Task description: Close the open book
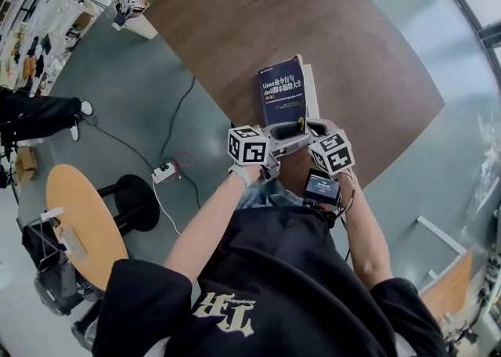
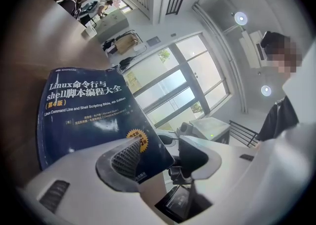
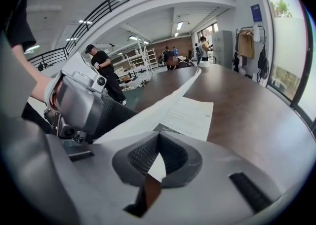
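Note:
The book [image 1: 282, 91] lies on the brown table [image 1: 368, 58] with its dark blue cover [image 2: 84, 110] up and white pages [image 1: 311, 89] showing along its right edge. My left gripper [image 1: 293, 133] is at the book's near edge. In the left gripper view it [image 2: 163, 156] stands open, the cover's near corner in the gap and the pads off it. My right gripper [image 1: 311, 127] is at the near right corner. Its pads [image 3: 143, 157] meet at the tips [image 3: 159, 137] on a white page [image 3: 187, 115].
The table's curved edge runs close on my left above a grey floor with a power strip [image 1: 164, 171] and cable. A round orange table [image 1: 82, 222] and black stool [image 1: 137, 199] stand lower left. Another person with grippers [image 1: 129, 3] works at the far table end.

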`<state>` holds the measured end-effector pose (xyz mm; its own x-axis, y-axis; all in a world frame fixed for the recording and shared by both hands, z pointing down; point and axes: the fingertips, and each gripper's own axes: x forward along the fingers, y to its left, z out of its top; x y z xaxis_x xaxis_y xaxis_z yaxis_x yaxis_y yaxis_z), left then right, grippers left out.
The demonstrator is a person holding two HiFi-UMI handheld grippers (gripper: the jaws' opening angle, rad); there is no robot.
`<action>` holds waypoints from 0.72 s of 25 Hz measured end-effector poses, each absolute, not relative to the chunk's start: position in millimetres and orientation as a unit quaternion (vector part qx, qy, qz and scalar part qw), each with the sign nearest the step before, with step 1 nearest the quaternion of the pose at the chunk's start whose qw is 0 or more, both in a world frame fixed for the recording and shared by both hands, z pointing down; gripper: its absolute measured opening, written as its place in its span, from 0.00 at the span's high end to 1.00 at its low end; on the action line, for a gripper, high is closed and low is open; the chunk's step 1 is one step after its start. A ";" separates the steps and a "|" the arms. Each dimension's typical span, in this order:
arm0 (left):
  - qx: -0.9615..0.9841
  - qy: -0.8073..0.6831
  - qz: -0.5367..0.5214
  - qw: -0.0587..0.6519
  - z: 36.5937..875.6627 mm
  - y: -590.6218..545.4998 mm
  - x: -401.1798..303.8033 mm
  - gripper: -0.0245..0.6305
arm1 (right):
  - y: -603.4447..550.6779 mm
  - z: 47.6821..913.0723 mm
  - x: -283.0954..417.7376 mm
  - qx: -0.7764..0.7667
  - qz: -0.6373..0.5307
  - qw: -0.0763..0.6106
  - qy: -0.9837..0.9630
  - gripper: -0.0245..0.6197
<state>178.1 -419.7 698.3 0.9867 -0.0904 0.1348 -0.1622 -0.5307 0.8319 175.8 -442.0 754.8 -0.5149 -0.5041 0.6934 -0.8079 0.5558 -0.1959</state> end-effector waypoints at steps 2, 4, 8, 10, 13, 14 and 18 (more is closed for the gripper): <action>0.873 -0.072 0.043 0.481 702.9 -419.6 182.8 0.61 | -438.4 759.6 179.4 0.396 0.266 0.292 -0.829 0.98; 0.870 -0.073 0.046 0.486 707.2 -419.9 186.3 0.61 | -434.7 764.7 181.7 0.397 0.275 0.290 -0.826 0.98; 0.863 -0.076 0.051 0.496 717.0 -421.7 193.7 0.61 | -428.1 774.9 187.1 0.398 0.297 0.285 -0.820 0.98; 0.860 -0.077 0.053 0.501 721.9 -423.0 197.4 0.61 | -424.2 780.6 189.8 0.398 0.308 0.284 -0.816 0.98; 0.853 -0.077 0.055 0.513 729.7 -423.8 201.8 0.61 | -418.1 789.9 194.1 0.399 0.320 0.290 -0.809 0.98; 0.850 -0.078 0.057 0.517 733.4 -423.8 203.0 0.61 | -416.2 793.1 196.0 0.399 0.323 0.292 -0.807 0.98; 0.842 -0.084 0.069 0.529 746.6 -424.1 210.9 0.61 | -408.6 804.5 207.0 0.399 0.334 0.304 -0.798 0.98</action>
